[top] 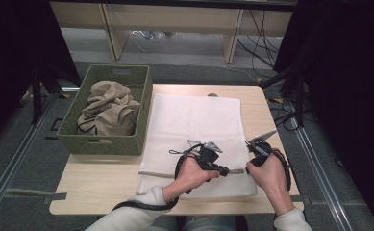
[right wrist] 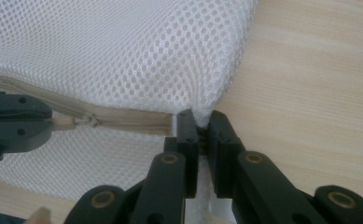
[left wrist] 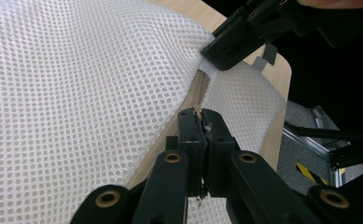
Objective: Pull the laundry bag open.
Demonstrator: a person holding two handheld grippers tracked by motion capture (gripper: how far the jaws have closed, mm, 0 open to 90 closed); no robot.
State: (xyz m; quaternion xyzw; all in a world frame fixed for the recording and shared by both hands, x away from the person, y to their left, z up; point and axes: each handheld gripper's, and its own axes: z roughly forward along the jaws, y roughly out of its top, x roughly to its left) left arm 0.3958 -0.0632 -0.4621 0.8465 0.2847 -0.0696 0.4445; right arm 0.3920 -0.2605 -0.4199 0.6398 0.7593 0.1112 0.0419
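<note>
A white mesh bag [top: 194,120] [left wrist: 76,93] [right wrist: 123,46] lies flat on the wooden table [top: 103,178]. A beige zipper [right wrist: 132,122] [left wrist: 199,88] runs along its near edge. My left gripper [top: 226,170] [left wrist: 202,122] is shut on the zipper's pull tab [right wrist: 69,122], just left of the slider [right wrist: 89,121]. My right gripper [top: 248,167] [right wrist: 200,122] is shut on the bag's edge at the zipper's end, by the near right corner. The two grippers' tips point at each other, a short stretch of zipper apart. Both hands hold steady.
A green woven basket [top: 74,139] with crumpled beige cloth [top: 110,110] stands on the table's left side, against the bag's left edge. Bare wood [right wrist: 319,70] borders the bag on the right. Floor, cables and shelf legs lie beyond the table.
</note>
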